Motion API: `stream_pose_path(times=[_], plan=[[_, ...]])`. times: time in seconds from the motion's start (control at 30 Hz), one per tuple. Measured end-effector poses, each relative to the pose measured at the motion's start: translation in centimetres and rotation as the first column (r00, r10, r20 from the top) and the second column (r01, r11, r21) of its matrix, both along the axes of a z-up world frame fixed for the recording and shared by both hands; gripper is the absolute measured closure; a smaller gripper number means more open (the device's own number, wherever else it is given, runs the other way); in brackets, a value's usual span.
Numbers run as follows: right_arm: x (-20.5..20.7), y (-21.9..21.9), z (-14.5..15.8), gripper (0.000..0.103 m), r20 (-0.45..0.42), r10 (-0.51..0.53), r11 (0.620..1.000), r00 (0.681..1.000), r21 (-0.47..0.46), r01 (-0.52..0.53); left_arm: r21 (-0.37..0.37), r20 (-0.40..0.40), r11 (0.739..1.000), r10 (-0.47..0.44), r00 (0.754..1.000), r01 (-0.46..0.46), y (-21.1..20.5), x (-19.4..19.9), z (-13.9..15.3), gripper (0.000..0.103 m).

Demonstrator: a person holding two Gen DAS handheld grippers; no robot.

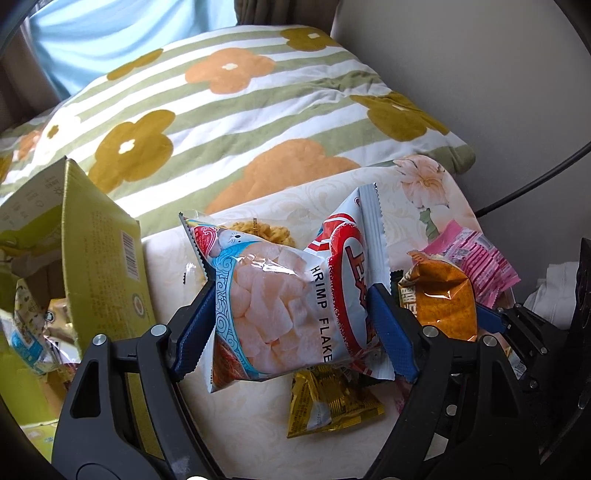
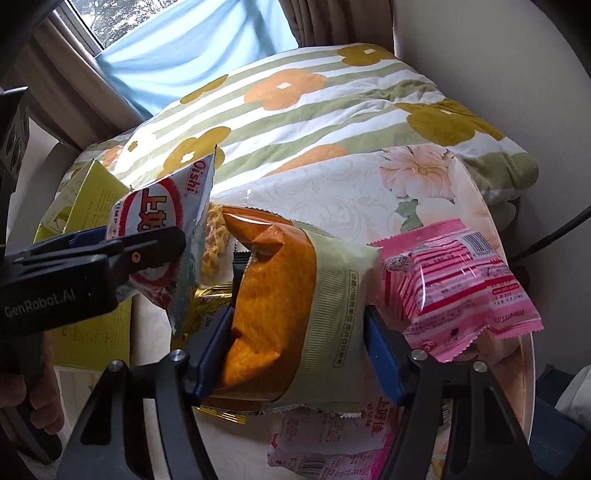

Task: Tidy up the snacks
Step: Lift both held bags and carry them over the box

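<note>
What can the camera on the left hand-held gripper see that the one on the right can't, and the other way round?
Only the left view shows the shrimp flakes bag's printed front, pinched in the left hand-held gripper, and a barcode on the yellow-green box. Only the right view shows a window and the orange bag's pale back, between the right hand-held gripper's blue pads. Both show the flowered blanket, pink packet and gold packet.

It was a home, likely a bedroom: a flowered quilt (image 1: pixel 236 122) lay beside a curtained window (image 2: pixel 177 48) and a floral-clothed table (image 2: pixel 332 184)
</note>
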State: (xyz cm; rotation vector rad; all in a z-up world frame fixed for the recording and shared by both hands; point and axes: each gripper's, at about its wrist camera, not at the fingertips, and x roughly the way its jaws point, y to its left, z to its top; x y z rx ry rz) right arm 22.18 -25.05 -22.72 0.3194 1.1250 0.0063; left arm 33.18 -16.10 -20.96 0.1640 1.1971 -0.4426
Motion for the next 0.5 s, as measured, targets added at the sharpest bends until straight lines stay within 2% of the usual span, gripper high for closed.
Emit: stream_pose_path(times=[0.27, 0.5], plan=[[-1.2, 0.0, 2.5, 0.041, 0.057, 0.017, 1.000, 0.998, 0.013, -0.017, -0.025, 0.065, 0.999, 0.025, 0.998, -0.023, 0.5, -1.4, 3.4, 0.025], [-2.1, 0.2, 7.4, 0.041, 0.160, 0.070, 0.997, 0.985, 0.000, -0.071, -0.076, 0.157, 0.993, 0.104, 0.982, -0.093, 2.6, -2.9, 8.6, 0.025]])
